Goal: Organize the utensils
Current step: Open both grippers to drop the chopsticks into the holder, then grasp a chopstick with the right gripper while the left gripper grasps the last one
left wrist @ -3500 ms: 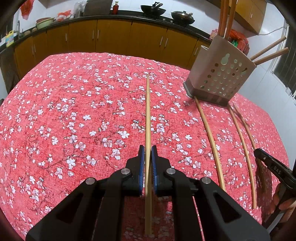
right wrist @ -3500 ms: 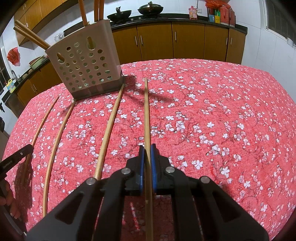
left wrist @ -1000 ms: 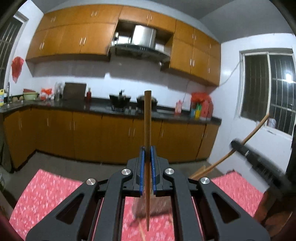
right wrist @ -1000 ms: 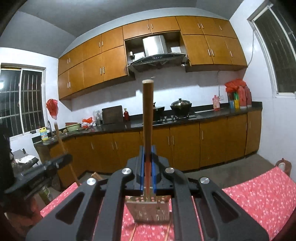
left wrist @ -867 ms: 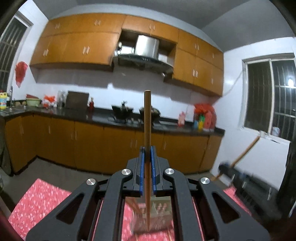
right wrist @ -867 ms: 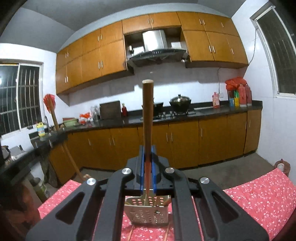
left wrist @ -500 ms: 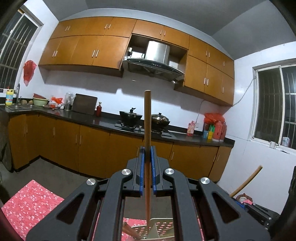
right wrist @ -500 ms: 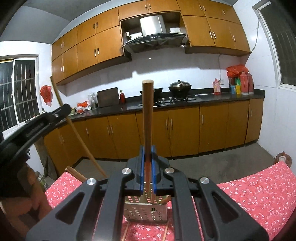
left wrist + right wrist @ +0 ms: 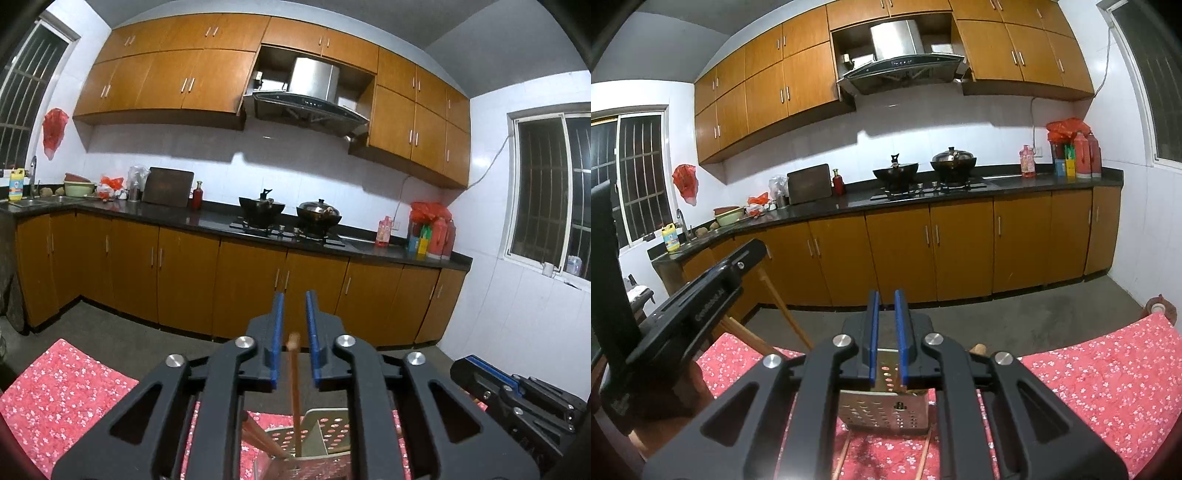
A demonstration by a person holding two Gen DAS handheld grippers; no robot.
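Left gripper [image 9: 294, 314]: spread a little; its jaws have just been opening, and a chopstick [image 9: 294, 373] stands in the gap with neither blue pad touching it.
That chopstick: close to upright, its top level with the pads and its lower end down inside the holder [image 9: 325, 424] directly below. It looks let go and dropped in.
Right gripper [image 9: 885, 321]: narrowly parted and pinching nothing; through the gap I see only the holder's perforated wall.
Holder: a pale perforated box on the red flowered cloth of the counter [image 9: 1108, 387], toward its far edge and right under both grippers.
Already in the holder: several sticks poke out of it. Two lean out toward the counter's left edge [image 9: 783, 306], passing just beneath the left gripper, and one tip shows on the right [image 9: 979, 347].
Still on the counter: two loose chopsticks [image 9: 842, 458] lie on the cloth just in front of the holder, running toward the near edge. Only their far ends show, so I cannot tell whether more lie nearer.
Progress: well along, I'd judge. This pair seems delivered, and at least those two remain to be picked up.
Next, as I see it: lift both grippers clear without knocking the upright stick, then go down for the loose ones.
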